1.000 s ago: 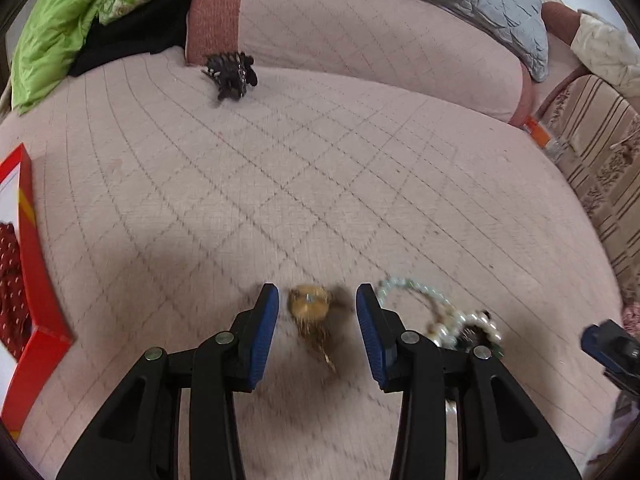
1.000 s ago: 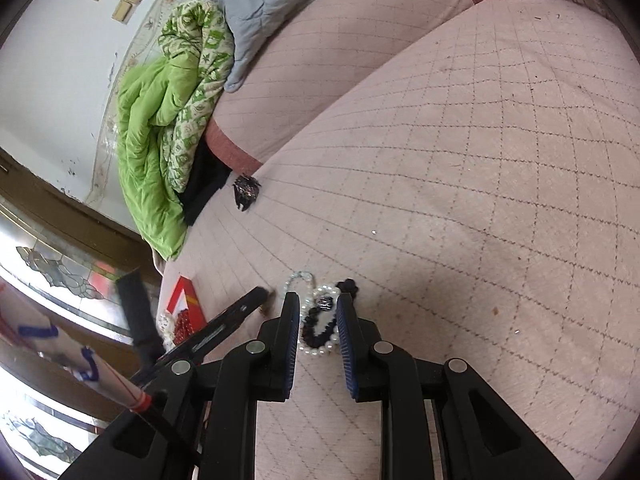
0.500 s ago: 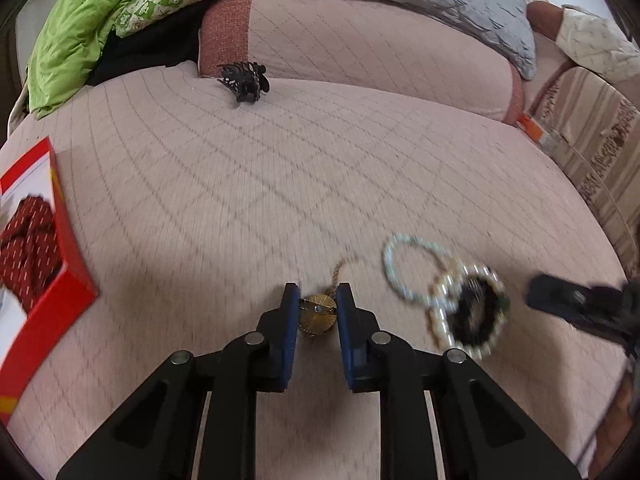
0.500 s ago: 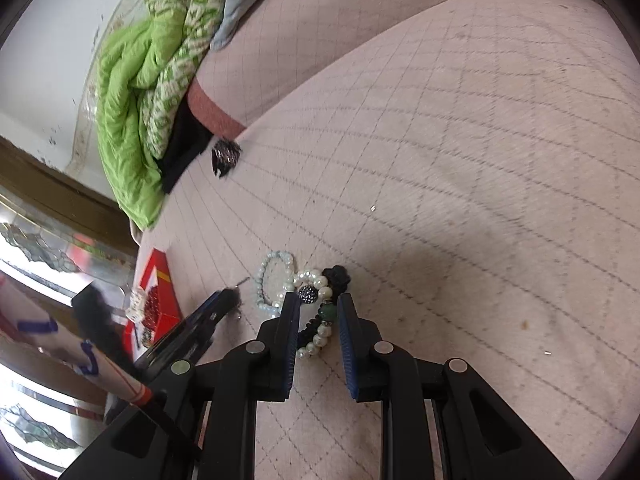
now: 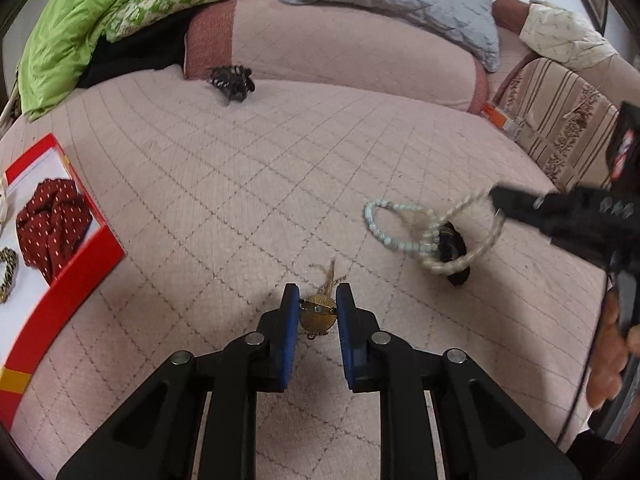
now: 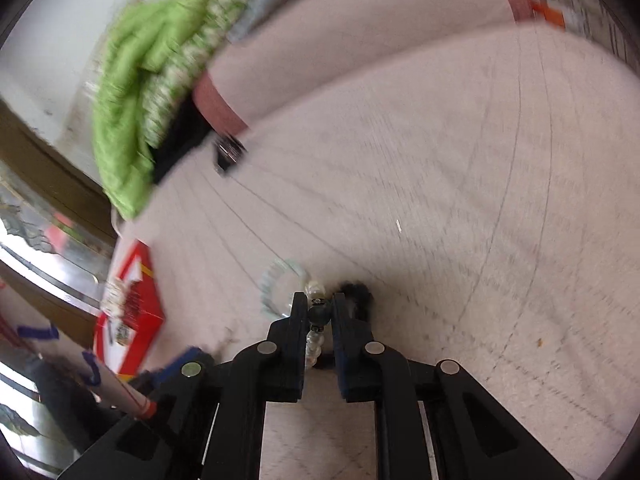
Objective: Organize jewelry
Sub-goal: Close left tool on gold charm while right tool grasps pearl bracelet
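On the pink quilted bed point(image 5: 224, 184), a gold disc brooch point(image 5: 317, 312) with a short tassel is clamped between the blue pads of the left gripper point(image 5: 317, 311), whose fingers point(image 5: 289, 320) are closed on its two edges. The brooch is held just above the quilt, near the lower middle of the left wrist view. To its right, a tangle of bracelets is seen: a pale green bead bracelet point(image 5: 384, 224), a pearl bracelet point(image 5: 460, 240) and a dark bead bracelet point(image 5: 452, 246), all overlapping. The pearl loop is lifted at its far side by the right gripper point(image 6: 320, 312), which enters the left wrist view from the right edge, with part of a hand point(image 5: 608, 356) visible behind it. In the blurred right wrist view, the right fingers point(image 6: 298, 320) are closed on a dark bead of the bracelet cluster, with pearls hanging between them below it. A red tray point(image 5: 80, 280) lies at the left edge of the bed, with a dark red scrunchie point(image 5: 52, 220) and a gold chain bracelet point(image 5: 8, 272) inside it. A black hair clip point(image 5: 232, 80) is seen far back, against a pink bolster point(image 5: 340, 44). A green blanket point(image 5: 80, 20) and a grey pillow point(image 5: 408, 4) are piled behind.
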